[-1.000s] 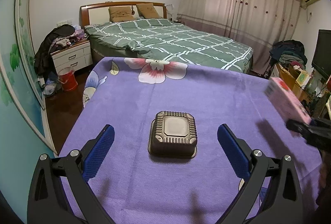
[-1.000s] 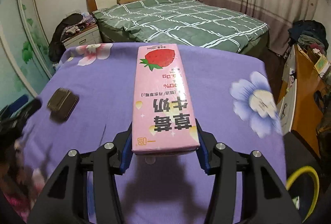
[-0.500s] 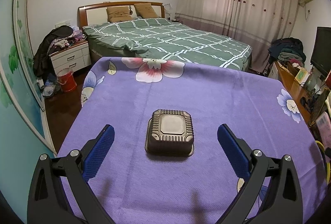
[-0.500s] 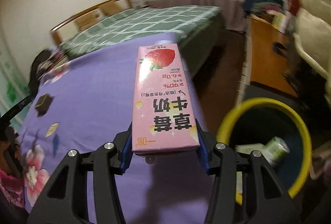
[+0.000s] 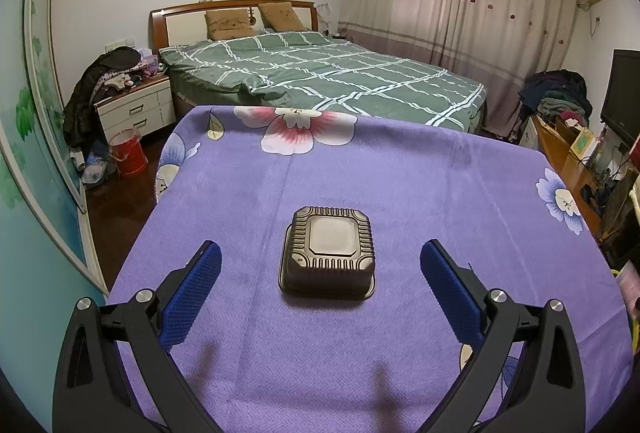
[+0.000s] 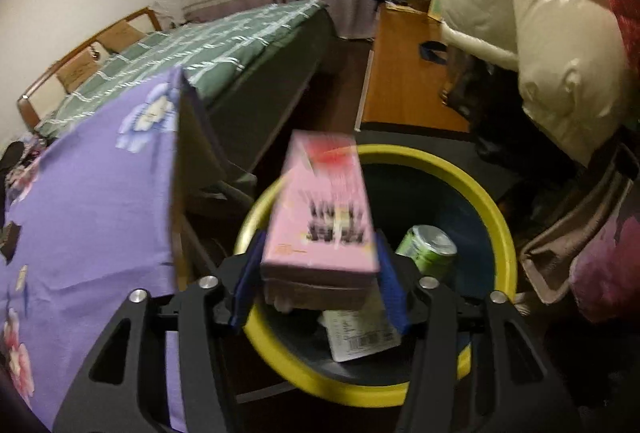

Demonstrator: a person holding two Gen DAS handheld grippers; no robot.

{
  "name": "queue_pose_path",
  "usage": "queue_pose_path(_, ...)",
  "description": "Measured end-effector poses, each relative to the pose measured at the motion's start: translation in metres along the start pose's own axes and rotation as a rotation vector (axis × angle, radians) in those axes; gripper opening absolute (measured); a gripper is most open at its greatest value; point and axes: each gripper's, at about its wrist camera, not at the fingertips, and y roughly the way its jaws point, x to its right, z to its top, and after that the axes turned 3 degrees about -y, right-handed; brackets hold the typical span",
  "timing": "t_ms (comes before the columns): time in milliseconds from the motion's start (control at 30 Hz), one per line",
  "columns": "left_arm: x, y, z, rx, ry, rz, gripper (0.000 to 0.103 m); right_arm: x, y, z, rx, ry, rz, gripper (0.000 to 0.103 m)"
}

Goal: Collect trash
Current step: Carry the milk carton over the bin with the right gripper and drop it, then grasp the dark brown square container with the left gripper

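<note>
Hovering over cloth [image 5: 240, 373], left gripper [image 5: 320, 273] jaws wide apart, nothing held; black tray [image 5: 328, 257] upside down on cloth between pads, untouched. Right gripper [image 6: 318, 273] holds pink carton [image 6: 324, 217] between pads above yellow-rimmed bin [image 6: 506, 257]; frame blurred, so grip firmness cannot be confirmed. Bin already holds green can [image 6: 426, 251] and white packet [image 6: 360, 333]. Risk: carton sits toward table-side rim; release here could clip rim and fall to floor. Risk: tray's sloped ribbed walls may slip from pads.
</note>
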Motion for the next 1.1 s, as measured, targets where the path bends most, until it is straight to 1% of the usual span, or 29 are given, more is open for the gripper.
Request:
queue_pose_path(133, 0.0, 0.0, 0.0, -0.001, 0.001, 0.001, 0.098, 0.006, -0.008, 0.004, 0.027, 0.031, -0.01, 0.057)
queue_pose_path(200, -0.001, 0.002, -0.001, -0.005, 0.004, 0.002, 0.098, -0.004, -0.022, 0.015, 0.072, 0.028, 0.023, 0.057)
queue_pose_path(267, -0.001, 0.002, -0.001, -0.006, 0.006, 0.003, 0.098, -0.023, -0.036, 0.033, 0.135, 0.011, 0.079, 0.057)
queue_pose_path(333, -0.001, 0.002, -0.002, -0.005, 0.007, 0.004, 0.098, -0.044, -0.043, 0.047, 0.177, -0.01, 0.123, 0.06)
queue_pose_path(367, -0.001, 0.004, -0.001, -0.006, 0.007, 0.005, 0.098, -0.063, -0.046, 0.057, 0.201, -0.027, 0.164, 0.061)
queue_pose_path(433, -0.001, 0.006, -0.001, -0.01, 0.009, 0.008, 0.098, -0.09, -0.047, 0.067, 0.224, -0.059, 0.216, 0.062)
queue_pose_path(500, -0.002, 0.009, -0.001, -0.019, 0.01, 0.016, 0.098, -0.124, -0.045, 0.075, 0.246, -0.11, 0.25, 0.062)
queue_pose_path(600, -0.002, 0.018, -0.002, -0.059, 0.014, 0.021, 0.098, -0.161, -0.031, 0.08, 0.244, -0.159, 0.27, 0.062)
queue_pose_path(700, 0.0, 0.03, -0.003, -0.111, 0.02, 0.025, 0.098, -0.178, -0.011, 0.075, 0.224, -0.173, 0.276, 0.062)
queue_pose_path(800, 0.004, 0.042, -0.002, -0.16, 0.036, 0.028, 0.098, -0.185, 0.003, 0.067, 0.157, -0.193, 0.299, 0.062)
queue_pose_path(900, 0.005, 0.055, 0.002, -0.199, 0.046, 0.044, 0.098, -0.189, 0.003, 0.066, 0.159, -0.213, 0.299, 0.062)
queue_pose_path(1033, 0.004, 0.072, 0.006, -0.257, 0.019, 0.038, 0.098, -0.186, 0.001, 0.065, 0.154, -0.207, 0.33, 0.062)
queue_pose_path(1100, 0.002, 0.078, 0.008, -0.269, 0.009, 0.04, 0.098, -0.186, 0.0, 0.065, 0.156, -0.206, 0.339, 0.062)
